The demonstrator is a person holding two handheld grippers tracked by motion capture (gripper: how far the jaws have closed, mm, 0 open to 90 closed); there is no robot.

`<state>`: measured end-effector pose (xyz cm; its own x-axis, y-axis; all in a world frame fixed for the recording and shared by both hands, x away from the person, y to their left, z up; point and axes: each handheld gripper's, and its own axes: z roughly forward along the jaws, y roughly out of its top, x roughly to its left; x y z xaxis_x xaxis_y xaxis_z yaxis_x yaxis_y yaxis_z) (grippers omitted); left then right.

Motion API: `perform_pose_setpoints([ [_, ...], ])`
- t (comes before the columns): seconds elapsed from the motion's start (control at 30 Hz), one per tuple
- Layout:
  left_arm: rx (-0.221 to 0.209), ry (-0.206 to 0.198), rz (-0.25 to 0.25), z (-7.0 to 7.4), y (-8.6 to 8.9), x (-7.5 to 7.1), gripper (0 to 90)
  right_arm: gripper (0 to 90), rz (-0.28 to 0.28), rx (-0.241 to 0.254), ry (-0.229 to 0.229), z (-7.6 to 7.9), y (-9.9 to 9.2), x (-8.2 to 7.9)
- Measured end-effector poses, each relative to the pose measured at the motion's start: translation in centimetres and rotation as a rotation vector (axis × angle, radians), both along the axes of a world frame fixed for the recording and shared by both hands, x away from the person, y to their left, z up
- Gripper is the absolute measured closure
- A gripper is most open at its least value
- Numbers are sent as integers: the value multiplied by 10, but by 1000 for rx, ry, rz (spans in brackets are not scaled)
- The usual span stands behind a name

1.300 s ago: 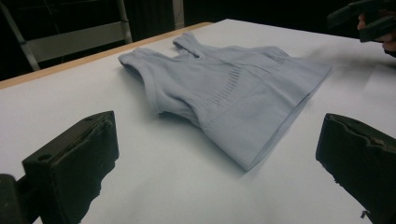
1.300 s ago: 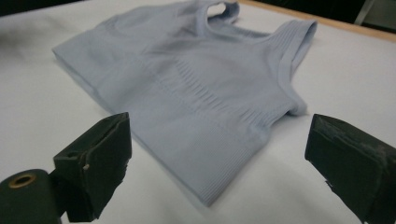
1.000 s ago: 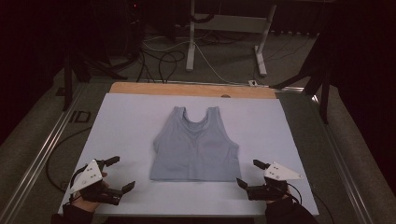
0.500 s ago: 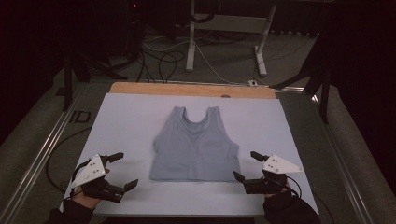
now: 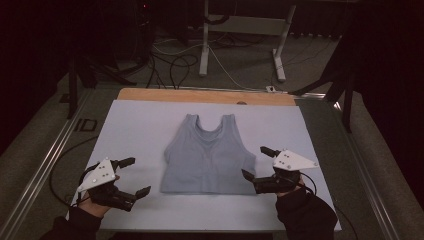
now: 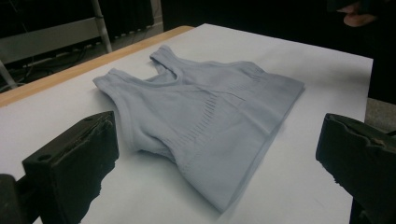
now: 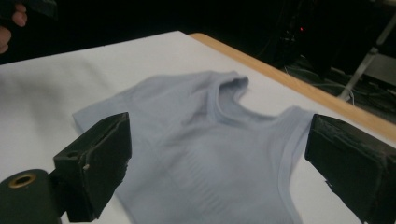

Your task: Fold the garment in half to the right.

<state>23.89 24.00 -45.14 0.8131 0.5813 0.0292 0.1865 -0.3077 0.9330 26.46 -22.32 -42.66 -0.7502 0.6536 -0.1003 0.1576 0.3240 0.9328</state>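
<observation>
a soft ribbed grey tank top (image 5: 209, 155) lies flat on the smooth white table (image 5: 130, 125); the left gripper (image 5: 131, 176) and right gripper (image 5: 256, 162) gape wide beside it.

The room was dim, its far side nearly black. A pale lavender-white sheet (image 5: 150, 125) covered the surface, leaving a strip of light wooden edge (image 5: 200, 96) bare along the far side. A silver metal rail (image 5: 47, 162) ran down the left flank of the surface, with grey carpet-like floor (image 5: 30, 135) beside it. Beyond the far edge stood a white metal frame with two legs (image 5: 240, 35), and black cables (image 5: 172, 62) lay tangled on the floor near it. A small red light (image 5: 145, 6) glowed in the darkness, perhaps on some equipment.
</observation>
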Motion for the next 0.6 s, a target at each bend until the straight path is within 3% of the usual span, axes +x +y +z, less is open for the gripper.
perform_pose_setpoints([
  [0.27, -1, 5, 0, 10, -7, 6, 0, 74, 24, -1, -32, 19, 20, 18],
  [0.6, 17, 16, 26, 13, -18, 12, 0, 74, 35, 4, -33, 23, 44, 39],
])
